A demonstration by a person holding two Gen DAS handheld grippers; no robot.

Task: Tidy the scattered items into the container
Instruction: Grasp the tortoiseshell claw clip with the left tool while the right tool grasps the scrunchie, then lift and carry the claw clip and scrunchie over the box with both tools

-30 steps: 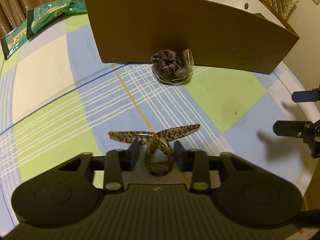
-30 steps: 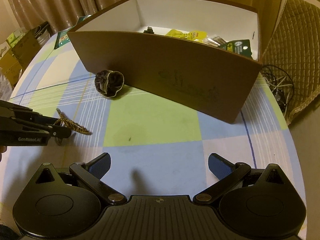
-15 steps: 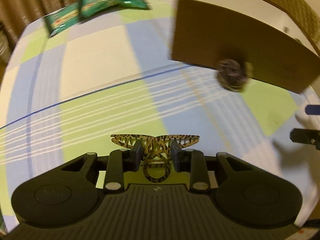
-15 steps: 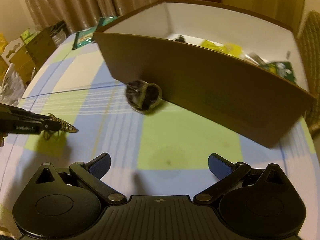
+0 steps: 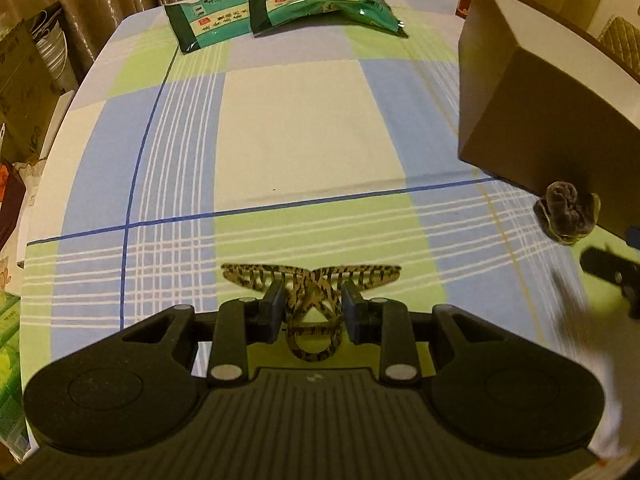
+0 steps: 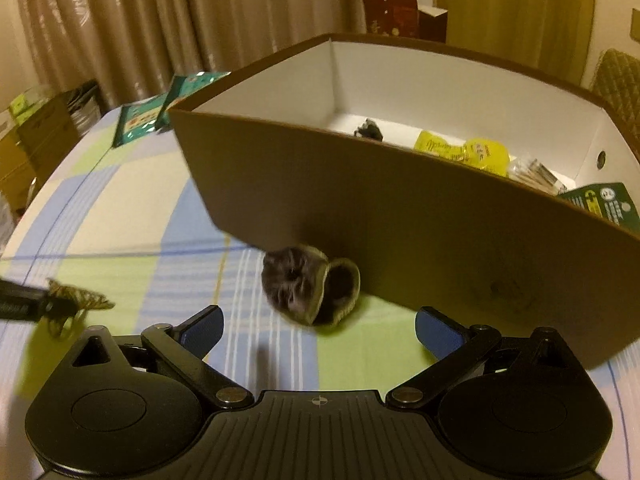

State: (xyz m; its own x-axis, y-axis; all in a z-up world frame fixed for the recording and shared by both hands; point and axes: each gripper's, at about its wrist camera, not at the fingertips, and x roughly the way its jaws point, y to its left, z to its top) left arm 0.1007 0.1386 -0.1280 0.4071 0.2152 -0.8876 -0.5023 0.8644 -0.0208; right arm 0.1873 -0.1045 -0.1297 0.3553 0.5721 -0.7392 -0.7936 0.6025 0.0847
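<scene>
My left gripper [image 5: 312, 306] is shut on a leopard-print hair claw clip [image 5: 312, 280] and holds it above the checked tablecloth. A dark velvet scrunchie [image 6: 310, 286] lies on the cloth against the front wall of the brown cardboard box [image 6: 400, 216]. My right gripper [image 6: 318, 328] is open, just short of the scrunchie, which sits between and ahead of its blue pads [image 6: 204, 328]. In the left wrist view the scrunchie [image 5: 566, 214] and box [image 5: 540, 120] are at the right. The left gripper and clip [image 6: 76, 300] show at the left of the right wrist view.
Two green snack packets [image 5: 280, 8] lie at the far end of the table. The box holds yellow packets [image 6: 464, 150], a green packet [image 6: 604, 204] and a small dark item [image 6: 370, 128]. Cardboard boxes [image 5: 24, 92] stand off the table's left edge.
The left gripper has swung left with the clip, so the box now sits at its right. The right gripper has moved in close to the scrunchie and stays open.
</scene>
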